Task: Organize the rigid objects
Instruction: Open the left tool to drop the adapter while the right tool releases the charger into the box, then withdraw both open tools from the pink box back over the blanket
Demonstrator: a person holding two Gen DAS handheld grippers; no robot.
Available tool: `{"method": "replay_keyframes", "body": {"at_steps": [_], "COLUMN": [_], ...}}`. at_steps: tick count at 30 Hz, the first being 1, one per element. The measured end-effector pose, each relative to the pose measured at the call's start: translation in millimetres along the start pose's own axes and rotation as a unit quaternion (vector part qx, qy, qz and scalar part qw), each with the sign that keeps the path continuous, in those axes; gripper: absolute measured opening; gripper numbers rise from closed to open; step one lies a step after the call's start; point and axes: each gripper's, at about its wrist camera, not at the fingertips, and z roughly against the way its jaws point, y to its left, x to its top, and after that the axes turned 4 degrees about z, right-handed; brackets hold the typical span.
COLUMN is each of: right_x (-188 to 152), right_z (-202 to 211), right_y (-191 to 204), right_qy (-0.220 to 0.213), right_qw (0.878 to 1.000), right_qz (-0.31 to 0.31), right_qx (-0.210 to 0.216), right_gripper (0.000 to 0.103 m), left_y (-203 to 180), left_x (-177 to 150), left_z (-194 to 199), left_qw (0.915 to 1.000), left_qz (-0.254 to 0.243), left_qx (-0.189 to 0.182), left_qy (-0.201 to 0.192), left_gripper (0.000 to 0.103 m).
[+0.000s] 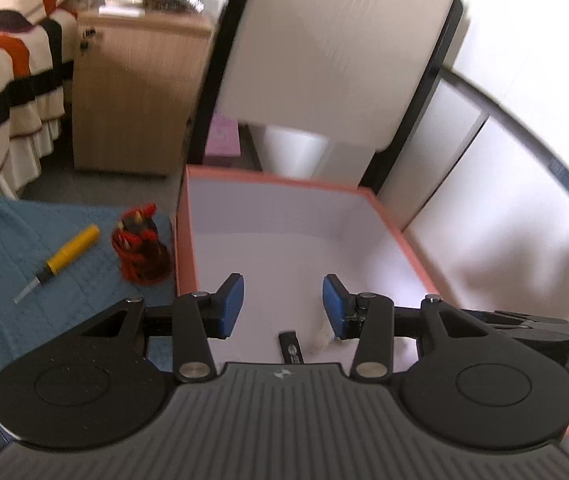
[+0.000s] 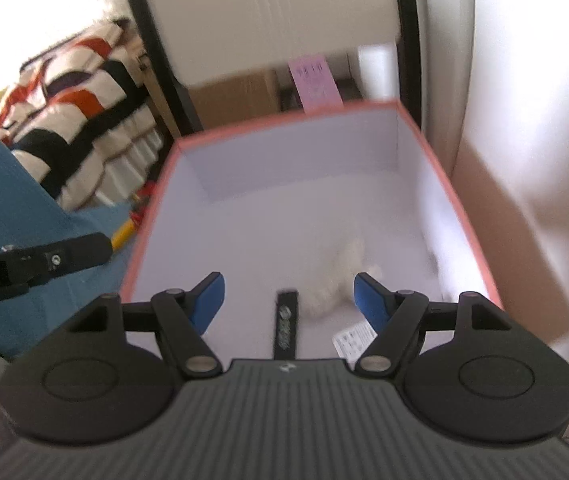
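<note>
A pink-rimmed box (image 1: 186, 240) with a white inside stands on the blue cloth (image 1: 12, 248); it also shows in the right wrist view (image 2: 152, 196). In it lie a small black stick-shaped item (image 1: 291, 347) (image 2: 286, 326) and a white fluffy item (image 2: 340, 280) with a label. My left gripper (image 1: 283, 306) is open and empty over the box's near end. My right gripper (image 2: 288, 300) is open and empty above the box. A yellow-handled screwdriver (image 1: 70, 252) and a red and black holder of bits (image 1: 140, 248) lie on the cloth left of the box.
A wooden bedside cabinet (image 1: 132, 92) and a bed with a striped cover (image 1: 8, 72) stand at the back left. A white panel with black frame (image 1: 336, 48) rises behind the box. A white wall (image 2: 532, 120) is on the right. The other gripper's body (image 2: 32, 268) sits at the left.
</note>
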Motion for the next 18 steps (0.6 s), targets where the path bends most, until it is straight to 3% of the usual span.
{"method": "replay_keyframes", "body": {"at_steps": [8,18], "right_x": [12,7], "right_z": [33,36], "right_y": [31,77], "right_qy": [-0.053,-0.063], "right_qw": [0.998,0.997], "right_qz": [0.014,0.039], "right_qx": [0.002,0.012], "right_gripper": [0.073,0.073], "left_y": [17,54], "left_x": [17,17], "left_z": [54,91], "left_qw": [0.9985,0.9967], "left_qz": [0.008,0.022], "left_qx": [-0.016,-0.013], "left_qy": [-0.051,-0.077], "left_gripper": [0.050,0.050]}}
